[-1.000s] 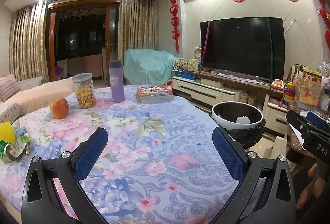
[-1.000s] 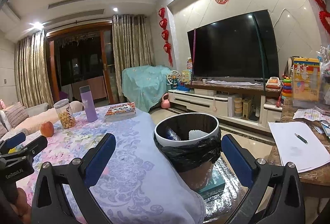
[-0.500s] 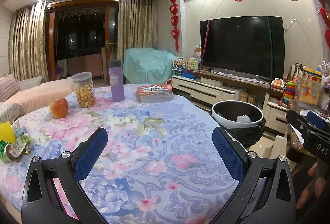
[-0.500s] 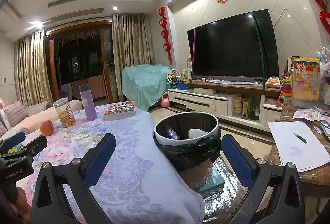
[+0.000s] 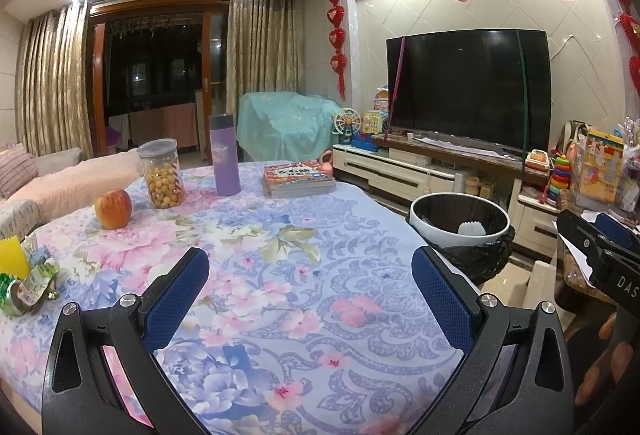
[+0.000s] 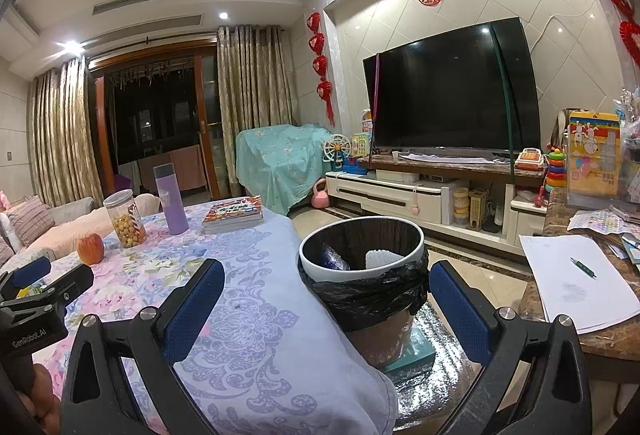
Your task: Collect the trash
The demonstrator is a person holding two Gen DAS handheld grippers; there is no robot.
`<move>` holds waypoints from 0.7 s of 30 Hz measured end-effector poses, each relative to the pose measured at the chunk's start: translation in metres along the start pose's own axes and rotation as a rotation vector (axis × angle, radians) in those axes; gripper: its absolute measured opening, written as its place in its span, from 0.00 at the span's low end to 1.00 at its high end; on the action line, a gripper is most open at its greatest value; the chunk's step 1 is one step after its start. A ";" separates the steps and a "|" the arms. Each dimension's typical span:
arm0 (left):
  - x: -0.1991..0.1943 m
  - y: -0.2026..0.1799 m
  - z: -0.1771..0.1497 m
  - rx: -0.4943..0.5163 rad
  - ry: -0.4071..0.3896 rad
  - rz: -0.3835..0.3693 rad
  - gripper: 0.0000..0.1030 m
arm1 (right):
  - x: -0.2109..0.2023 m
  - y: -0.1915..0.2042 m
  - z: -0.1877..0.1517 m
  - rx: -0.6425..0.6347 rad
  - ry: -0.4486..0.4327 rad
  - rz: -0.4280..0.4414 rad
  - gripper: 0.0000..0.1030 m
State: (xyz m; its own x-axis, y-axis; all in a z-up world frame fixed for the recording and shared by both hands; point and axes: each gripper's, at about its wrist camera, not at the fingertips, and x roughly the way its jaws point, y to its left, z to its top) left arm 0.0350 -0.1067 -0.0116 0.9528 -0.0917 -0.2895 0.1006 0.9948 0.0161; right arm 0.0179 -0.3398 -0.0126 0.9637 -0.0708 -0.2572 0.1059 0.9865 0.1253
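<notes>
A pile of trash wrappers (image 5: pixel 28 281), green, yellow and blue, lies at the left edge of the floral table (image 5: pixel 280 275). A white-rimmed trash bin (image 6: pixel 362 255) with a black liner stands beside the table's right edge; a white wad and a dark wrapper lie inside it. The bin also shows in the left wrist view (image 5: pixel 460 223). My left gripper (image 5: pixel 310 295) is open and empty over the table's near part. My right gripper (image 6: pixel 326 299) is open and empty just before the bin.
On the table's far side stand an apple (image 5: pixel 114 208), a jar of yellow balls (image 5: pixel 161 179), a purple bottle (image 5: pixel 225 159) and stacked books (image 5: pixel 298 179). A marble side table (image 6: pixel 580 299) with paper and a pen is at right. A TV stand lies behind.
</notes>
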 end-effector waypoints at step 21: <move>0.003 0.000 -0.003 0.005 0.007 -0.005 1.00 | 0.000 0.000 0.001 0.004 0.001 0.002 1.00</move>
State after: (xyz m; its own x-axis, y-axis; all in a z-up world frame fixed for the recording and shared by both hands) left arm 0.0369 -0.1072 -0.0152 0.9502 -0.0968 -0.2961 0.1074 0.9940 0.0196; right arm 0.0180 -0.3397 -0.0115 0.9637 -0.0681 -0.2582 0.1045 0.9860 0.1298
